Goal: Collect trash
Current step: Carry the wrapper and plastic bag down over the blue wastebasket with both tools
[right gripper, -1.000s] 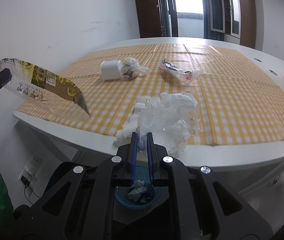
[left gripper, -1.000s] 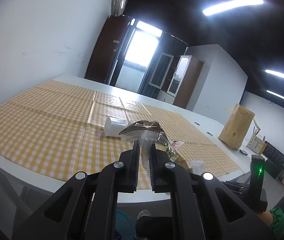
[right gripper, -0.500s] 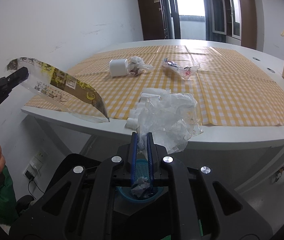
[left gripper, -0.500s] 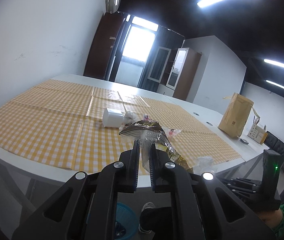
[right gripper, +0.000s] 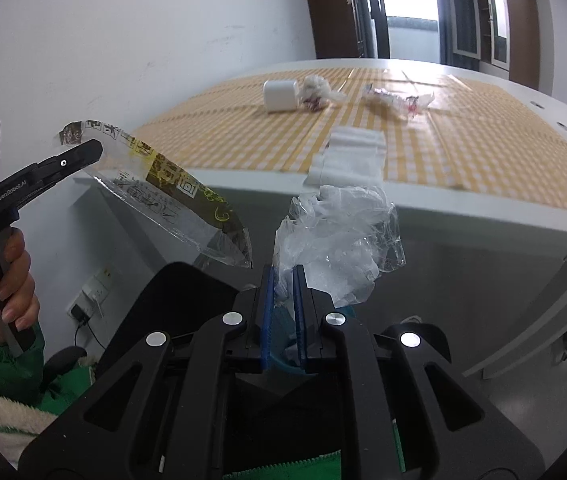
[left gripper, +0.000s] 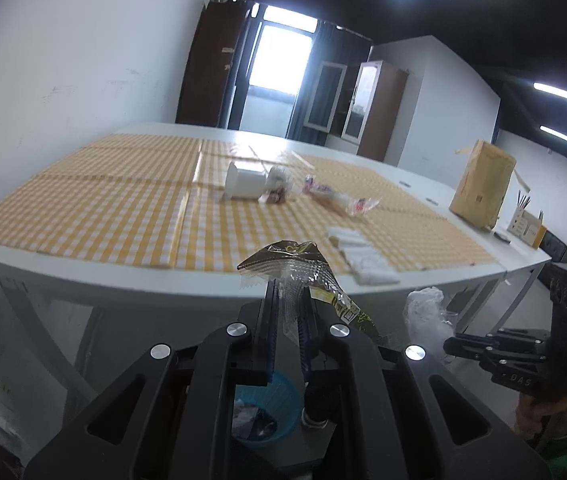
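White walls and dark wooden cabinets are framing a long white counter (left gripper: 95, 276) covered with a yellow checked cloth (left gripper: 123, 208).

Off the counter's near edge, the left hand-held gripper (left gripper: 286, 300) is clamping narrowly on a brown-and-clear snack wrapper (left gripper: 295, 268), which is sticking up between its jaws. The right hand-held gripper (right gripper: 282, 280) is pinching a crumpled clear plastic bag (right gripper: 339, 236), also just off the near edge. Below both, on the floor, a blue waste basket (left gripper: 267, 412) is sitting with some crumpled litter already inside.

On the cloth, a strip of white foam packing (right gripper: 349, 156) is lying at the near edge. Toward the counter's middle, a white cup (right gripper: 280, 95) is lying on its side, touching a wadded wrapper (right gripper: 317, 92), with a clear red-printed wrapper (right gripper: 397, 100) near them. A brown paper bag (left gripper: 483, 184) is standing at the counter's right edge.
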Available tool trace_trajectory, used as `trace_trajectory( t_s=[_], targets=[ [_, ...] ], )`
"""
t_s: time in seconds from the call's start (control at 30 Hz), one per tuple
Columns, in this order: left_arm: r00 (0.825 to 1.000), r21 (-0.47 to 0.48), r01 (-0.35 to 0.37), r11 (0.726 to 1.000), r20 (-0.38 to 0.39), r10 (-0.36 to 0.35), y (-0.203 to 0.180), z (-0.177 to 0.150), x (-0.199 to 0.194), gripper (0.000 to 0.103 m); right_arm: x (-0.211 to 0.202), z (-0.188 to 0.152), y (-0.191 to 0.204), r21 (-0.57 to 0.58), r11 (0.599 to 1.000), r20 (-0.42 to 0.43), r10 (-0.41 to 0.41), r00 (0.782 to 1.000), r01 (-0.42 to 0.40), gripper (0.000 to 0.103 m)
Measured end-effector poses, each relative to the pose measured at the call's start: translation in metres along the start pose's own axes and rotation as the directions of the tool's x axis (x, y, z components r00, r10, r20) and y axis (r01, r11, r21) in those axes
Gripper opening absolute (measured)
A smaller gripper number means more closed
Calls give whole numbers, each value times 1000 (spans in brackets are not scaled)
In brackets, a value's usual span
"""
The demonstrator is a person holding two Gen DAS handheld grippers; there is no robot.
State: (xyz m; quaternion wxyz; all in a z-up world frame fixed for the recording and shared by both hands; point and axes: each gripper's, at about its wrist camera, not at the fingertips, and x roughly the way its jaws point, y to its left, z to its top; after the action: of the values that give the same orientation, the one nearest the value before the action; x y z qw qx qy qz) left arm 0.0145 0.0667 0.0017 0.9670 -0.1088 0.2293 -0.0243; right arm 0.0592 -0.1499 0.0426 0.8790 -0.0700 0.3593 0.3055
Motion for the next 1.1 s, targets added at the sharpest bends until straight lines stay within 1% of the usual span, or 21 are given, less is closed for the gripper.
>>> trace_trajectory(
  t_s=[0.17,0.3,0.53,0.63,0.7,0.9,1.03,1.1],
  targets=[
    [997,4,-13,1000,-75,13,6,-24,19,8,20,-14,5,2,1000,-53,16,998,-16,9],
    [990,9,-16,1000,-139,17,8,-42,41,8,43,-23,9,2,999,-101,36,994,-36,9],
    [977,8,-37,999,-210,38,14,-63,72,8,87,-41,10,26,998,-184,66,981,-63,9],
    [966,-5,-42,999,-257,39,19,-75,87,8,106,-49,7,44,997,-222,77,972,-69,9],
    [958,-22,-30,999,-286,22,24,-81,98,8,118,-53,5,51,996,-244,82,966,-71,9],
    [940,-17,-49,999,-340,40,28,-95,130,8,157,-61,-1,66,996,-297,82,951,-65,9],
    [921,-19,-60,998,-387,48,33,-105,156,8,184,-67,-10,85,995,-335,84,938,-59,9],
    [909,-31,-60,998,-414,42,36,-110,169,8,197,-68,-16,111,992,-353,100,930,-64,9]
  ],
)
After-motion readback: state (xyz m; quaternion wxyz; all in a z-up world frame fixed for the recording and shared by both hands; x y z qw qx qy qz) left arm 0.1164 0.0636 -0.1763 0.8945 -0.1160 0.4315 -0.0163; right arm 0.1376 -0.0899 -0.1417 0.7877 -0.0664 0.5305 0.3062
